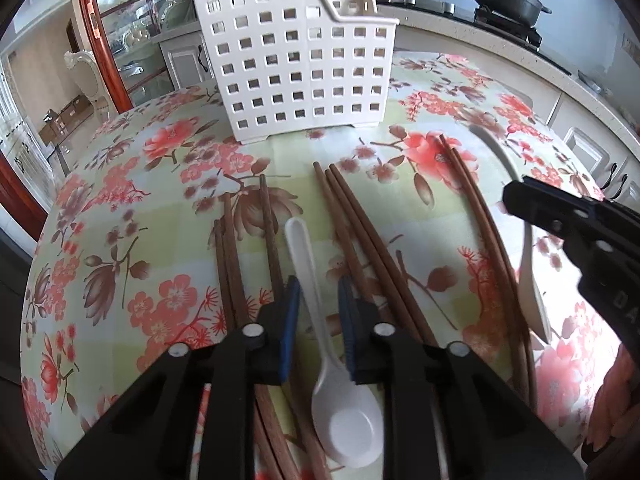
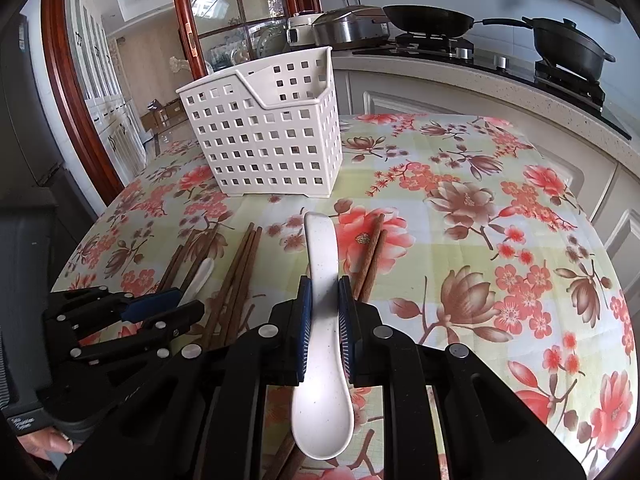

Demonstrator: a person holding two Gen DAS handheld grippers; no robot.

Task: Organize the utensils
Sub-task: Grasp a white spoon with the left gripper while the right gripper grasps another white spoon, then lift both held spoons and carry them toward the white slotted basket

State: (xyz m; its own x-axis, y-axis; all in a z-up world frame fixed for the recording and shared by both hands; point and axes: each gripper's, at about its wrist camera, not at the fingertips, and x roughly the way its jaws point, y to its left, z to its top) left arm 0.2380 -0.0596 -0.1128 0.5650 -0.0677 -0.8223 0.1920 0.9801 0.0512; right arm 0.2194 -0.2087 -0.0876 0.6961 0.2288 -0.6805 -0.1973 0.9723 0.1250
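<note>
In your left wrist view, your left claw (image 1: 319, 300) straddles the handle of a white spoon (image 1: 340, 408) lying on the bench (image 1: 160, 184) with its flowered cloth. The blue pads (image 1: 290, 320) stand just beside the handle with a sliver of gap showing on each side, so they do not yet press on it. Brown chopsticks (image 1: 360, 240) lie in loose groups on both sides of this spoon. The white perforated caddy (image 1: 296, 68) stands upright at the far edge of the bench. At the right, your right claw (image 1: 520, 196) carries a second white spoon (image 1: 530, 280).

In your right wrist view, your right claw (image 2: 324, 300) is clamped on the speckled spoon (image 2: 320, 392), pads pressing both sides of its handle, bowl nearest the camera. The caddy (image 2: 264, 140) stands ahead, chopsticks (image 2: 236, 276) to the left, your left claw (image 2: 160, 308) low over them.
</note>
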